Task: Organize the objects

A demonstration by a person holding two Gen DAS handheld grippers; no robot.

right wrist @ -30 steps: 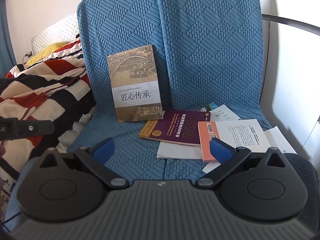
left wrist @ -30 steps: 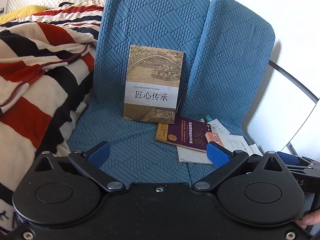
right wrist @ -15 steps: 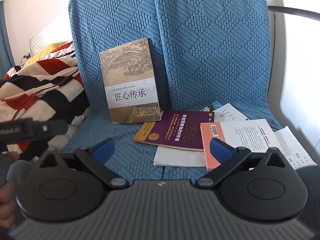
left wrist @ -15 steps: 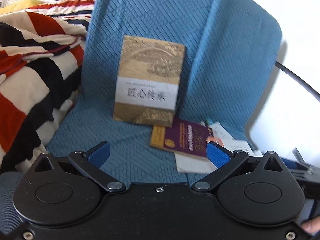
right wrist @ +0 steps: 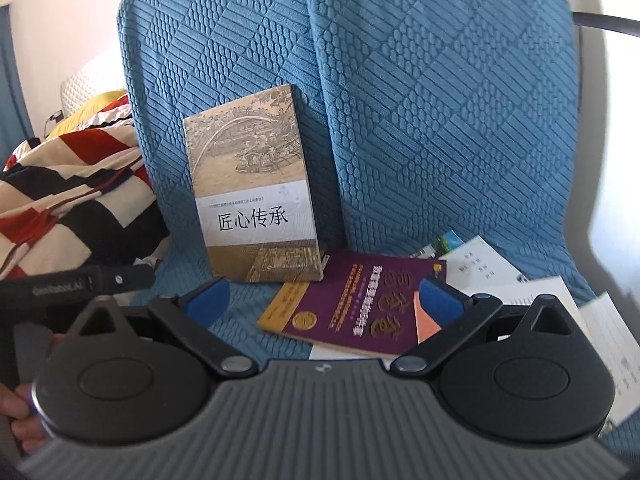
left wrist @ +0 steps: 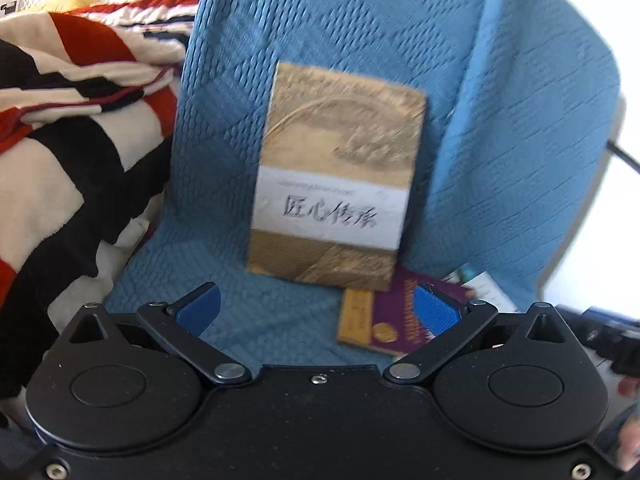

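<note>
A tan book (left wrist: 334, 176) (right wrist: 252, 188) with a white title band stands upright against the back of a blue quilted chair (left wrist: 352, 28) (right wrist: 420, 80). A purple book (right wrist: 352, 300) (left wrist: 396, 312) lies flat on the seat just right of it, on top of white papers (right wrist: 500, 264). An orange-edged booklet (right wrist: 426, 320) lies by the purple book. My left gripper (left wrist: 316, 306) is open, low in front of the tan book. My right gripper (right wrist: 324, 298) is open over the purple book. Neither holds anything.
A red, black and cream striped blanket (left wrist: 68, 128) (right wrist: 68, 200) lies left of the chair. The left tool's black body (right wrist: 76, 284) and a hand (right wrist: 20, 412) show at the right wrist view's left edge. A dark rail (right wrist: 604, 22) runs right of the chair back.
Both grippers have moved forward toward the chair seat, so the books look larger. The left view now centres on the tan book. Both stay open.
</note>
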